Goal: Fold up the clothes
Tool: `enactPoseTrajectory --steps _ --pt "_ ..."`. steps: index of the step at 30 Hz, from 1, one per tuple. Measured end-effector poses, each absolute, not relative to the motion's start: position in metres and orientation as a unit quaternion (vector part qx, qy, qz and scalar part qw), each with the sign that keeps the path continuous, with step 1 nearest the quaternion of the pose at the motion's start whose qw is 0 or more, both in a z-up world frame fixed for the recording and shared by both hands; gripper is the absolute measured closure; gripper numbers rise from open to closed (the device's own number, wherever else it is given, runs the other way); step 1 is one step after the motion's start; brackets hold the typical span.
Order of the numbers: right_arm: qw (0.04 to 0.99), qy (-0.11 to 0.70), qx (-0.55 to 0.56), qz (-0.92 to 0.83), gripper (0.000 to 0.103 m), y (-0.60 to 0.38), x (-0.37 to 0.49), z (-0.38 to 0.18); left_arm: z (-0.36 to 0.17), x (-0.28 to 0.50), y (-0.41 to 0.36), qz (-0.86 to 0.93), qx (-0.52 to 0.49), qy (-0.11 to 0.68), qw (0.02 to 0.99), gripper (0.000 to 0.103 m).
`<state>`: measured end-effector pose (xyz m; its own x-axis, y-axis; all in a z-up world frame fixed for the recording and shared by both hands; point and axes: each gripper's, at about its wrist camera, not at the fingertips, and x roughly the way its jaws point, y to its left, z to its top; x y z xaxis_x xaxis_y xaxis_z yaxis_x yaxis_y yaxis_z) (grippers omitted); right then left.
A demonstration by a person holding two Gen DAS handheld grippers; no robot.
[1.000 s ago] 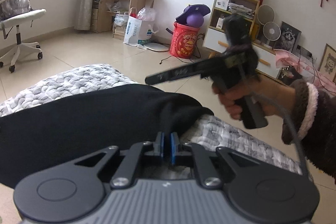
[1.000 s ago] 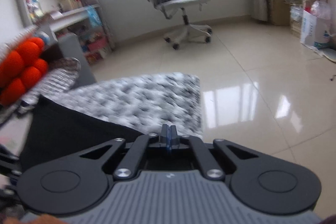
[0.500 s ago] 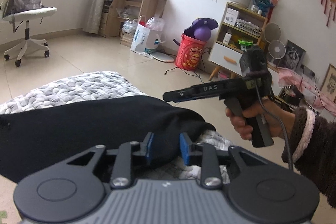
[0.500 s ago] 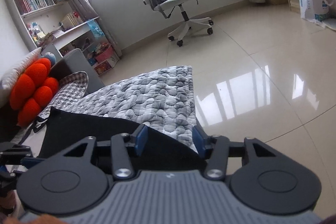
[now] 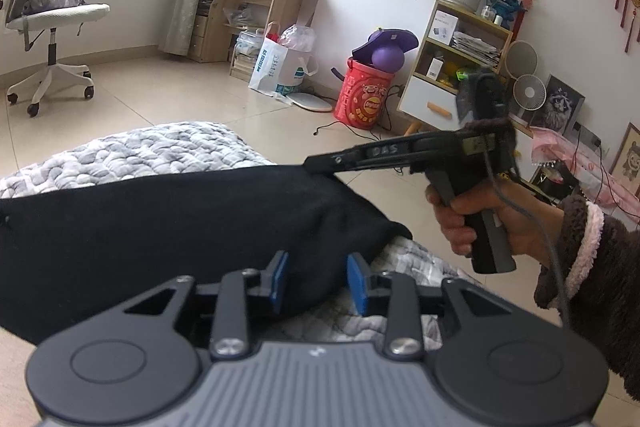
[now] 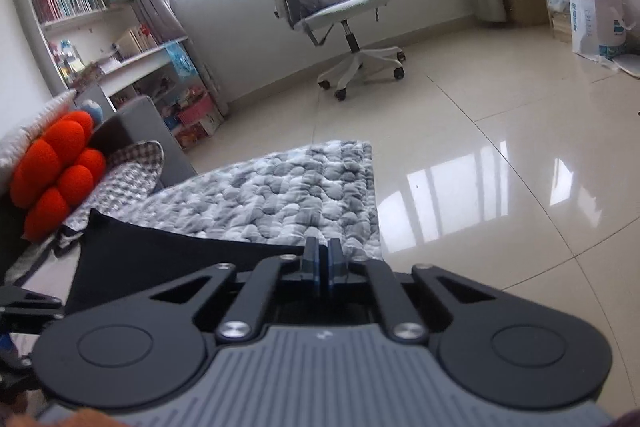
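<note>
A black garment (image 5: pixel 160 227) lies spread on a grey quilted mat (image 5: pixel 140 151). My left gripper (image 5: pixel 317 282) is at its near edge. The blue pads (image 5: pixel 278 281) stand apart and the jaws are opening, with a fold of black cloth loose between them. A hand (image 5: pixel 472 215) holds my right gripper (image 5: pixel 316 163) at the garment's far right corner, which is raised a little. In the right wrist view the right gripper (image 6: pixel 324 255) is shut, with the corner of the black garment (image 6: pixel 160 259) running into its fingers above the mat (image 6: pixel 288 187).
Glossy tiled floor (image 6: pixel 500 147) surrounds the mat. An office chair (image 6: pixel 336 11) with a bag on it stands beyond. An orange cushion (image 6: pixel 56 175) lies on a sofa to the left. A red bucket (image 5: pixel 366 95), a paper bag (image 5: pixel 276 67) and a shelf cabinet (image 5: pixel 452 67) line the wall.
My left jaws were shut on the garment's edge and have come apart. My right gripper opened, came down to the far corner and shut on it.
</note>
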<state>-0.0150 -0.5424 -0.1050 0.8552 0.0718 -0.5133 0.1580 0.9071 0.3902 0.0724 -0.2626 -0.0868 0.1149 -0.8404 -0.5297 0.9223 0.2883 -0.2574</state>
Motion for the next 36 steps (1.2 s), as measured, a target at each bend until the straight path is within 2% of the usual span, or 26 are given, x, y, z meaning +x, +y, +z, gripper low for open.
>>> enactPoseTrajectory --steps 3,8,11,17,20,24,36 --pt "0.936 0.27 0.224 -0.026 0.09 -0.543 -0.012 -0.11 -0.086 0.07 -0.263 -0.592 0.066 0.303 0.744 0.069" --pt "0.929 0.263 0.256 -0.041 0.085 -0.553 -0.02 -0.102 -0.081 0.073 -0.258 -0.586 0.055 0.306 0.748 0.065" --pt "0.931 0.258 0.254 -0.049 0.07 -0.552 -0.028 -0.094 -0.075 0.076 -0.252 -0.58 0.041 0.308 0.753 0.064" --pt "0.929 0.26 0.26 -0.046 0.069 -0.536 -0.039 -0.084 -0.059 0.082 -0.234 -0.558 0.029 0.309 0.77 0.063" --pt "0.929 0.255 0.264 -0.042 0.069 -0.529 -0.038 -0.074 -0.048 0.085 -0.218 -0.539 0.033 0.303 0.785 0.059" --pt "0.935 0.247 0.254 -0.032 0.064 -0.514 -0.035 -0.053 -0.037 0.092 -0.193 -0.507 0.032 0.303 0.807 0.058" --pt "0.951 0.226 0.209 0.034 0.058 -0.42 0.004 0.009 -0.016 0.119 -0.077 -0.374 0.007 0.312 0.874 0.053"
